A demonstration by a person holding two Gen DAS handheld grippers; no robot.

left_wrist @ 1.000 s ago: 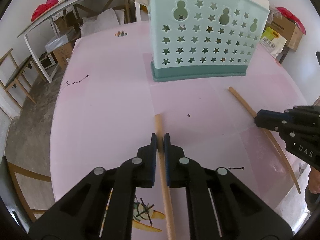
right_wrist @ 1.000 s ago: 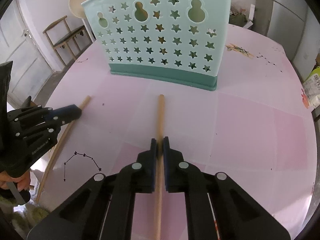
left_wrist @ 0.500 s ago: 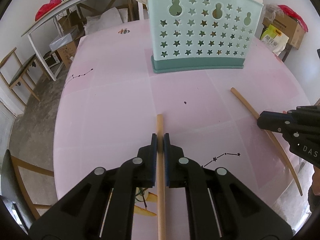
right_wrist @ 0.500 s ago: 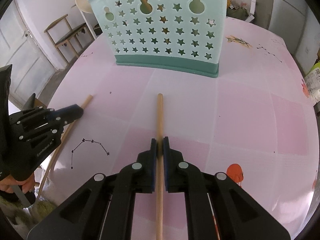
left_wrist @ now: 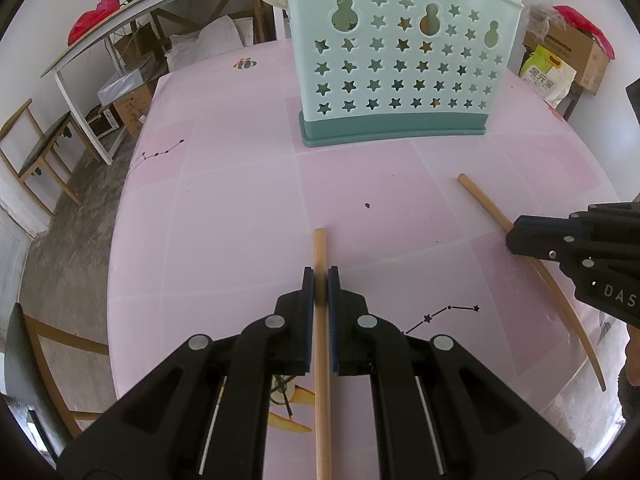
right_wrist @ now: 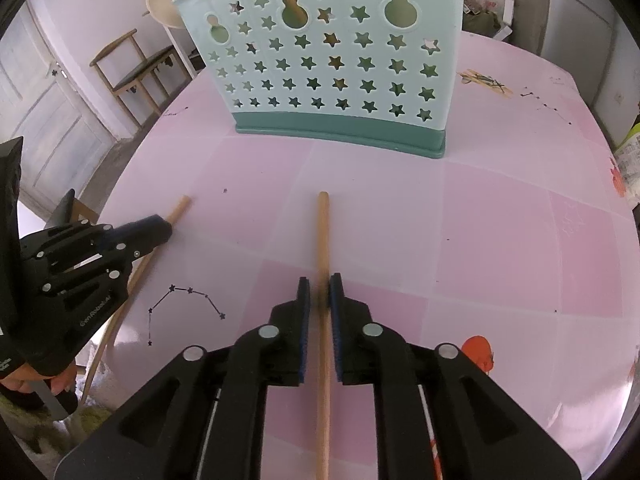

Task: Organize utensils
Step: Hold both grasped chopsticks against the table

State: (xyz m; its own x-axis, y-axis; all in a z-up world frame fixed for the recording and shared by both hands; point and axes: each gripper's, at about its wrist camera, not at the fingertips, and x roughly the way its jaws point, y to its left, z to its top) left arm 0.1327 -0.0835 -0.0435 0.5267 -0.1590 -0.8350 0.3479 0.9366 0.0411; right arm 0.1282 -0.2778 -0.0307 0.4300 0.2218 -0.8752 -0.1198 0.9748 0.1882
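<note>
Two wooden sticks lie over the pink table (left_wrist: 240, 200) in front of a mint utensil holder (left_wrist: 400, 80) with star holes. My left gripper (left_wrist: 320, 276) is shut on one stick (left_wrist: 320, 248), whose tip points at the holder. My right gripper (right_wrist: 320, 284) has the other stick (right_wrist: 322, 224) between its jaws; they are opening, and a thin gap shows beside the blurred stick. Each view also catches the other side: the right gripper (left_wrist: 516, 236) over its stick (left_wrist: 480, 196), and the left gripper (right_wrist: 160, 228) over its stick (right_wrist: 180, 206).
The holder (right_wrist: 332, 72) stands upright at the far side, with wooden handles showing through its holes. A wooden chair (right_wrist: 132, 68) and a door stand beyond the table's left edge. A white workbench (left_wrist: 120, 28), boxes and bags line the room's walls.
The right jaws have parted slightly around their stick. In the left wrist view the holder now looks a little farther off, and the gripped stick lies straighter between the pads.
</note>
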